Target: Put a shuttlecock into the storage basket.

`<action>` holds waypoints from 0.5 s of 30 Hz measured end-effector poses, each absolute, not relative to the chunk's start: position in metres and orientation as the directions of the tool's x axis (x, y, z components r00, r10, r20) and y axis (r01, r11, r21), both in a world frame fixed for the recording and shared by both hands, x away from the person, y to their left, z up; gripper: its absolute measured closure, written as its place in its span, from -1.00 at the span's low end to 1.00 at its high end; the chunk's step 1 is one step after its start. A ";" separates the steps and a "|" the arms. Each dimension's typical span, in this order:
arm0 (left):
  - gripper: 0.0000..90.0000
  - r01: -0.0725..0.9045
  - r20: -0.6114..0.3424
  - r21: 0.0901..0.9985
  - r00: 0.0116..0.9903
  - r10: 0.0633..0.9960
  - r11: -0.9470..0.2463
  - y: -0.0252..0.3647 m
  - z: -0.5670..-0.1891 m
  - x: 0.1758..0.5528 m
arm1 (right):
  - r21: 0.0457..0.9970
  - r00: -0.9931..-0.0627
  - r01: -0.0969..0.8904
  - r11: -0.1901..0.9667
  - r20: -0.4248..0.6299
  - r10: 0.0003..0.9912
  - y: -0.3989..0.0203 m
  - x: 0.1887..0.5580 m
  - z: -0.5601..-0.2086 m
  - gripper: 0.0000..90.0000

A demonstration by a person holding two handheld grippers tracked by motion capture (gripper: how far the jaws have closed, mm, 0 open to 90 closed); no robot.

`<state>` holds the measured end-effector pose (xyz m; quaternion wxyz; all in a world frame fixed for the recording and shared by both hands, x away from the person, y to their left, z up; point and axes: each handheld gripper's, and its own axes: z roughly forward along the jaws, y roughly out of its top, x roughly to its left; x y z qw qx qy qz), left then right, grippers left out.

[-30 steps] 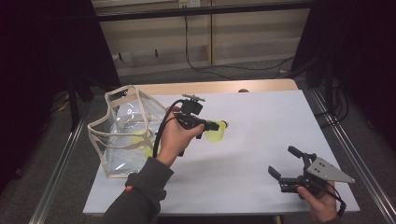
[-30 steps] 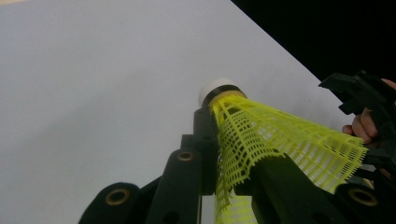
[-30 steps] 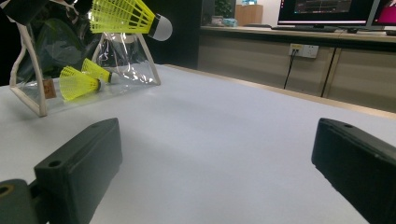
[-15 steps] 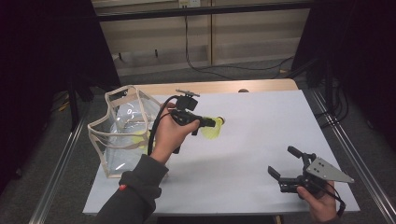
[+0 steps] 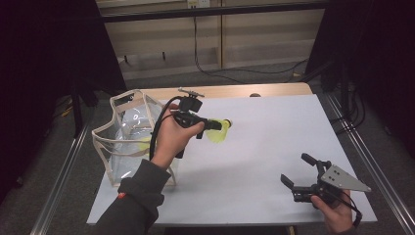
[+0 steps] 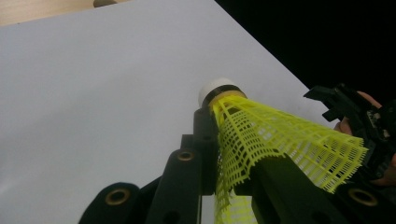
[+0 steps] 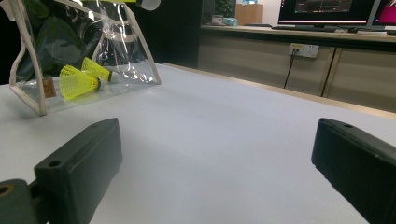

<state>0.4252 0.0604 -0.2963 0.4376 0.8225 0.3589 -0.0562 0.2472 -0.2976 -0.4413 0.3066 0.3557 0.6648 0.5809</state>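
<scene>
1. High view, centre-left of the frame: the left gripper (image 5: 215, 126) is up off the white table top (image 5: 274, 147), gripped in a hand (image 5: 171, 139) whose dark grey sleeve (image 5: 134, 196) comes in from the bottom edge.
2. And it has a catch. Its two black jaws are pinched tight on a yellow mesh-skirted plastic shuttlecock with a white cork tip (image 5: 220, 131), the tip pointing toward the right of the frame.
3. Left gripper view, lower centre: the shuttlecock (image 6: 261, 140) sits squeezed between the jaws by its netted skirt. The white cap and its dark band poke out just above the jaw tips, and the skirt flares toward the right edge.
4. Left of the frame in the high view: a clear plastic pouch with cream fabric edging (image 5: 128, 142) stands open on the table, just beside the left hand.
5. Right gripper view, upper left corner: that pouch (image 7: 135, 51) shows two more yellow shuttlecocks (image 7: 77, 81) lying inside on its bottom, side by side.
6. Lower right of the high view: the right gripper (image 5: 299, 172) rests low near the table's near edge, held in a hand (image 5: 337, 213), with its grey three-cornered plate (image 5: 345, 178) on top.
7. Its jaws stand wide apart with nothing between them, as the right gripper view confirms: bare white table between the two black pads.
8. The two grippers are well apart, with open table between them.
</scene>
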 end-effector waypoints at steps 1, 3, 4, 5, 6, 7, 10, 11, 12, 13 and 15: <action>0.87 0.638 -0.404 0.680 0.737 0.541 -0.361 0.061 -0.295 0.426 | 0.990 -0.558 0.118 0.072 0.007 0.830 -0.298 0.247 -0.441 -0.96; 0.87 0.639 -0.404 0.678 0.736 0.543 -0.363 0.062 -0.293 0.426 | 0.990 -0.558 0.118 0.071 0.007 0.830 -0.298 0.247 -0.441 -0.97; 0.87 0.640 -0.402 0.678 0.735 0.546 -0.362 0.062 -0.292 0.426 | 0.991 -0.557 0.117 0.071 0.007 0.830 -0.298 0.247 -0.441 -0.96; 0.87 0.639 -0.400 0.677 0.736 0.547 -0.365 0.063 -0.291 0.426 | 0.991 -0.557 0.117 0.072 0.006 0.830 -0.298 0.247 -0.441 -0.96; 0.87 0.640 -0.403 0.679 0.734 0.546 -0.359 0.063 -0.290 0.426 | 0.991 -0.557 0.117 0.070 0.007 0.831 -0.298 0.247 -0.441 -0.96; 0.87 0.641 -0.402 0.678 0.733 0.548 -0.360 0.064 -0.289 0.426 | 0.991 -0.558 0.115 0.070 0.007 0.830 -0.298 0.247 -0.441 -0.96; 0.87 0.637 -0.392 0.676 0.737 0.550 -0.372 0.065 -0.287 0.427 | 0.991 -0.557 0.116 0.072 0.005 0.831 -0.298 0.247 -0.441 -0.96; 0.87 0.635 -0.392 0.676 0.739 0.549 -0.373 0.065 -0.286 0.427 | 0.991 -0.558 0.114 0.073 0.003 0.830 -0.298 0.247 -0.441 -0.97; 0.87 0.635 -0.391 0.679 0.738 0.549 -0.370 0.066 -0.286 0.427 | 0.991 -0.559 0.113 0.074 0.001 0.829 -0.298 0.247 -0.441 -0.96; 0.87 0.640 -0.400 0.677 0.735 0.548 -0.363 0.067 -0.285 0.427 | 0.991 -0.558 0.114 0.075 0.001 0.830 -0.298 0.247 -0.441 -0.96; 0.87 0.637 -0.394 0.678 0.737 0.550 -0.368 0.068 -0.282 0.427 | 0.991 -0.557 0.116 0.072 0.005 0.831 -0.298 0.247 -0.441 -0.96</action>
